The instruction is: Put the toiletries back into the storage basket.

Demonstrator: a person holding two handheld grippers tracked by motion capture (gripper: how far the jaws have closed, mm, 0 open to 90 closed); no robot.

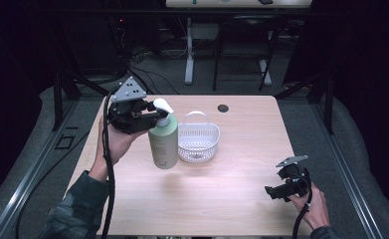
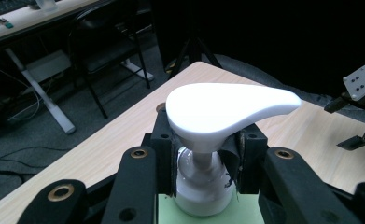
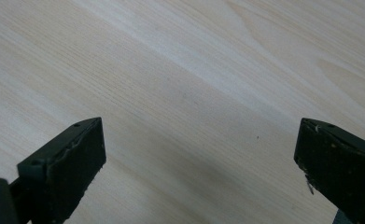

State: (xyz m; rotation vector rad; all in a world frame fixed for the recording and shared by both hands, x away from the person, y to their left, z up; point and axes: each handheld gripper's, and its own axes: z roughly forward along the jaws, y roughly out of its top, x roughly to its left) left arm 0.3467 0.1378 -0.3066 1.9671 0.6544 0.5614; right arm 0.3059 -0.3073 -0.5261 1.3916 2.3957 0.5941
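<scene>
Now we clench our left claw [image 1: 151,115] around the neck of the green pump bottle [image 1: 163,144], just under its white pump head [image 2: 227,109]; the bottle stands upright on the counter [image 1: 232,189], just beside the white basket [image 1: 198,142] and left of it; our right claw [image 3: 199,172] hovers over bare wood near the counter's right edge, jaws spread wide, grasping nothing.

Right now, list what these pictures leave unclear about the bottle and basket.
- Bottle: label print too small in the high view; body cut off by the bottom edge in the left gripper view.
- Bottle neck: partly hidden by the left gripper.
- Basket: inside too small to read.
</scene>
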